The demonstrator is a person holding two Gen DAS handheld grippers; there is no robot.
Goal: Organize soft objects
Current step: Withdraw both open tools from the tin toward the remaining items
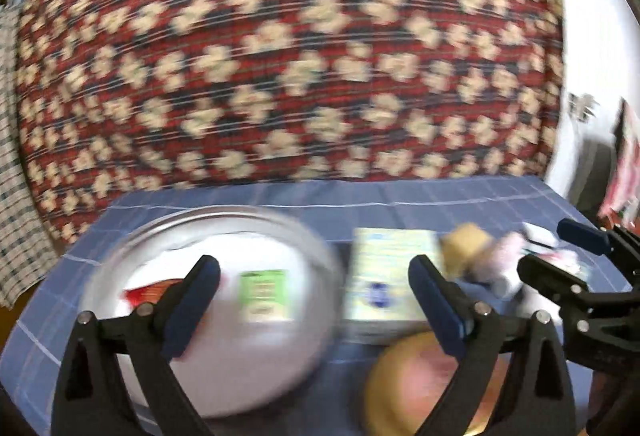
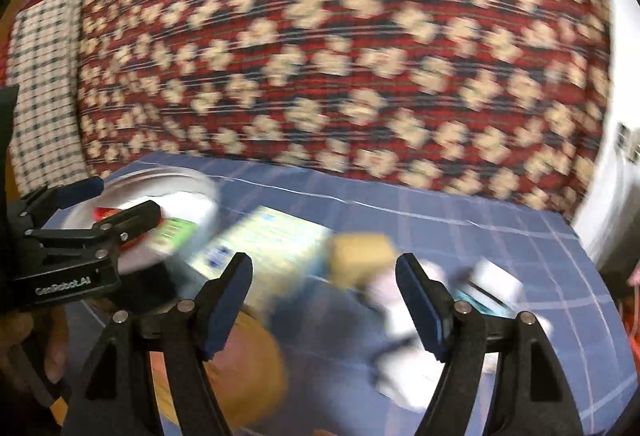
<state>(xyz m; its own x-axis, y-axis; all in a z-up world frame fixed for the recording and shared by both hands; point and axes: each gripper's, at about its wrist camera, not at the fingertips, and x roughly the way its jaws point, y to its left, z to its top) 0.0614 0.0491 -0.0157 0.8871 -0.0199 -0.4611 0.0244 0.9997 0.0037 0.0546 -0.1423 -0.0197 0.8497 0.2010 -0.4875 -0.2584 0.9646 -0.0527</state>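
Nearest, the left gripper (image 1: 314,300) and the right gripper (image 2: 324,302) both gape wide, holding nothing. Just beyond, an orange soft toy (image 2: 240,364) lies on the blue checked cloth (image 2: 480,236). Farther left sits a metal bowl (image 1: 208,224) of packets, a pale box (image 1: 390,276) beside it.

The left gripper (image 2: 116,212) body reads "GenRobot.AI" in white letters.

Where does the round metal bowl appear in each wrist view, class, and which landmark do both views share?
Left wrist view: the round metal bowl fills the lower left, behind the left gripper.
Right wrist view: the bowl sits at the left edge, partly hidden by the left gripper.
Shared landmark: the pale rectangular box, just right of the bowl in both.
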